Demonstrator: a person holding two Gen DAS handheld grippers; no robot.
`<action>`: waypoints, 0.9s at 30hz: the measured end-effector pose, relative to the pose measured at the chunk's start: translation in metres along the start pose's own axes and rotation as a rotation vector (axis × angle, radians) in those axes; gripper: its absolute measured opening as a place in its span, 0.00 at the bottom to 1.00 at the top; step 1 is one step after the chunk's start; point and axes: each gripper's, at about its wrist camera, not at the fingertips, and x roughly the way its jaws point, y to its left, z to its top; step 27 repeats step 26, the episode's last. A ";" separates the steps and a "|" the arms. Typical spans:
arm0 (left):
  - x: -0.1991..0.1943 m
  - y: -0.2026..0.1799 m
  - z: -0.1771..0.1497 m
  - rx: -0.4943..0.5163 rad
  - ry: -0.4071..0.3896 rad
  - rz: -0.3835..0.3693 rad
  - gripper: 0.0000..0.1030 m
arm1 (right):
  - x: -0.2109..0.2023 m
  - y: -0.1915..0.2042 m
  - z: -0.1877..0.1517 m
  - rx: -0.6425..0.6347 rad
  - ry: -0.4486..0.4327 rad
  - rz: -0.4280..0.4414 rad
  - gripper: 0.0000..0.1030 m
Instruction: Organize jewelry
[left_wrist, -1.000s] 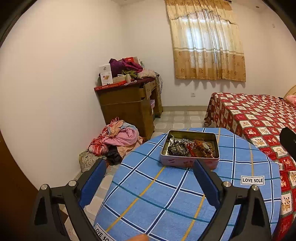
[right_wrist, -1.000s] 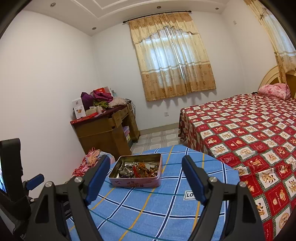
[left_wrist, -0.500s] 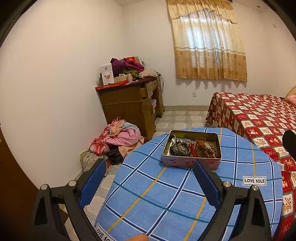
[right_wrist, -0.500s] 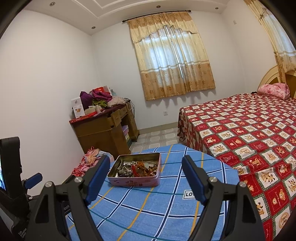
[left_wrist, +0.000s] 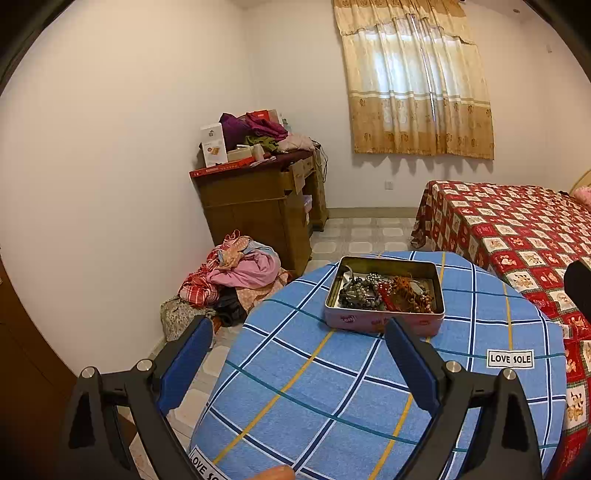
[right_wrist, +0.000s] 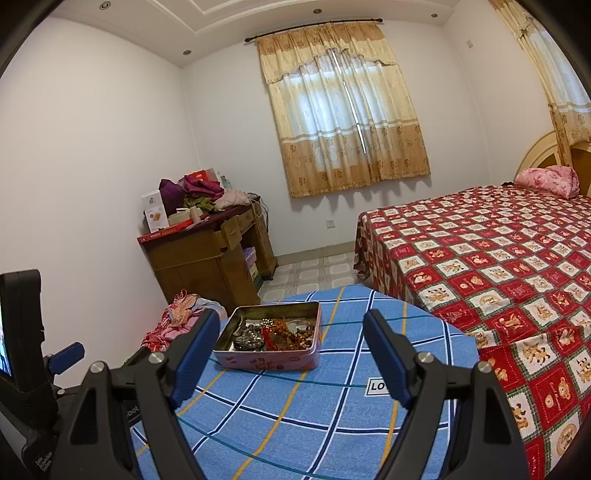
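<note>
Both views slid a little over the last second: in the left wrist view the tin (left_wrist: 384, 295) has drifted right and slightly down, in the right wrist view slightly left and down. So we are shifting relative to the surface, not touching anything; the tin's contents look unchanged.

Jewelry (left_wrist: 384, 293) sits in one tangled heap inside the open pink tin: dark and silvery beads on the left, red and orange-brown strands to the right. We can't separate single pieces at this size. No lid in view. The tin stands on the far part of the round surface (left_wrist: 332, 398) with the blue plaid cloth; nothing else lies on the cloth.

Left gripper (left_wrist: 297, 360): fingers spread wide, holding nothing, well short of the tin. Right gripper (right_wrist: 291, 356): same, wide apart and empty, with the tin framed between the fingers but beyond them.

Progress, as far as we can judge: everything is in the tin, but jumbled. That fits either pieces waiting to be sorted out of it or pieces already gathered into it. No sorted groups and no second container show, so we can't settle which.

Beyond: clothes pile (left_wrist: 236, 273) on the floor, cluttered wooden cabinet (left_wrist: 258, 206), bed (right_wrist: 498, 258) to the right.
</note>
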 end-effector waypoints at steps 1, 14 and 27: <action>0.000 0.000 0.000 0.000 -0.001 0.001 0.92 | 0.000 0.000 0.000 0.000 0.001 0.000 0.80; 0.001 0.000 0.002 -0.011 -0.011 -0.003 0.92 | 0.002 -0.001 -0.001 -0.002 0.000 -0.001 0.80; 0.016 -0.006 -0.002 -0.023 0.033 -0.035 0.92 | 0.009 -0.008 -0.006 0.005 0.021 -0.009 0.80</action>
